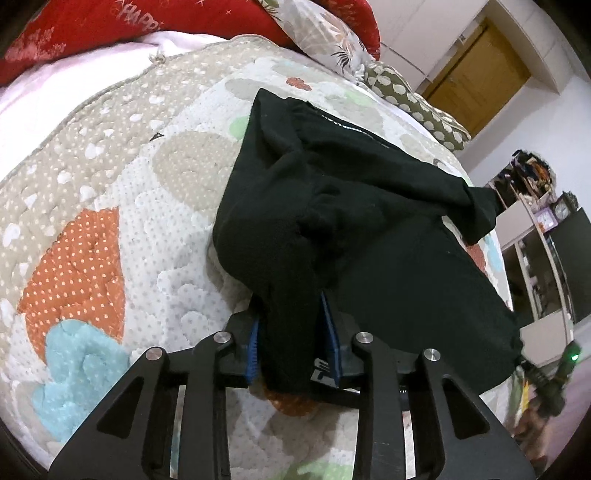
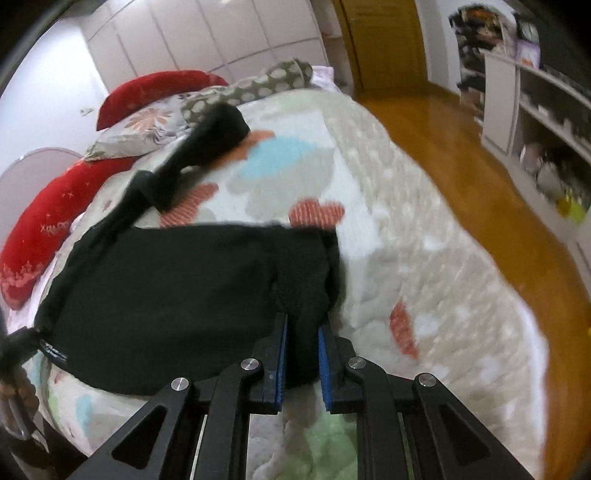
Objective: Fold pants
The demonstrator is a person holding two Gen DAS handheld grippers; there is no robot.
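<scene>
1. Pillows in red (image 1: 74,33) lie along the bed's head edge, a floral cushion (image 1: 325,29) beside them.
2. The left gripper (image 1: 291,332) is clamped on a bunched fold of the black pants (image 1: 332,206), blue pads (image 1: 253,350) pressing the cloth from both sides.
3. The pants lie on the patchwork quilt (image 1: 110,177), one part stretching toward the far edge of the bed.
4. The right gripper (image 2: 301,354) pinches another edge of the pants (image 2: 166,295), fabric wedged between its blue pads (image 2: 282,362).
5. Past the bed's right edge run a wooden floor (image 2: 461,140) and white shelves (image 2: 517,103).
</scene>
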